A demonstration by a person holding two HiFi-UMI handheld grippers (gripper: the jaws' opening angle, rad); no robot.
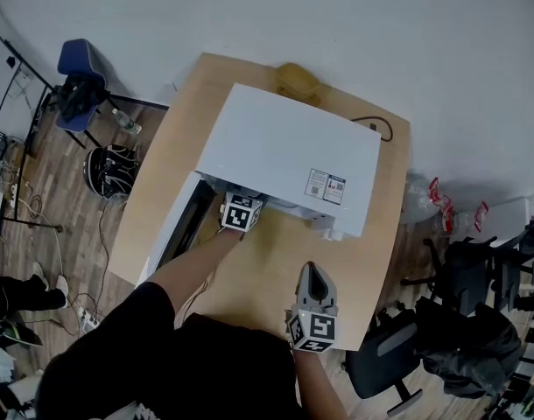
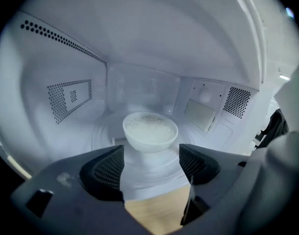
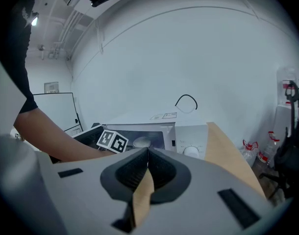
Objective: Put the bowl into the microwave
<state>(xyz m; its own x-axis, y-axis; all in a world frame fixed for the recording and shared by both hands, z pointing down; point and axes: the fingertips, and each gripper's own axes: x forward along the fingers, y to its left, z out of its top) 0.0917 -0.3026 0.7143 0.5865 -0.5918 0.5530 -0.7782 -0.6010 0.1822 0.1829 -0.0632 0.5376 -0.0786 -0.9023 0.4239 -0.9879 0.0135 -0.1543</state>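
Note:
A white bowl (image 2: 150, 135) with pale contents sits on the glass turntable (image 2: 105, 131) inside the white microwave (image 1: 289, 151). My left gripper (image 2: 150, 164) is open at the oven's mouth, its jaws apart just in front of the bowl and not touching it. In the head view the left gripper (image 1: 242, 212) reaches into the opening. My right gripper (image 1: 312, 280) hovers over the wooden table, shut with nothing held. From the right gripper view the bowl (image 3: 142, 142) shows faintly inside the cavity, beyond the shut right gripper (image 3: 147, 155).
The microwave door (image 1: 166, 227) hangs open to the left of the cavity. The control panel with a knob (image 3: 191, 151) is on the oven's right. A yellow object (image 1: 298, 80) sits behind the microwave, and a black cable (image 1: 378, 128) lies at its right rear. Chairs surround the table (image 1: 372, 234).

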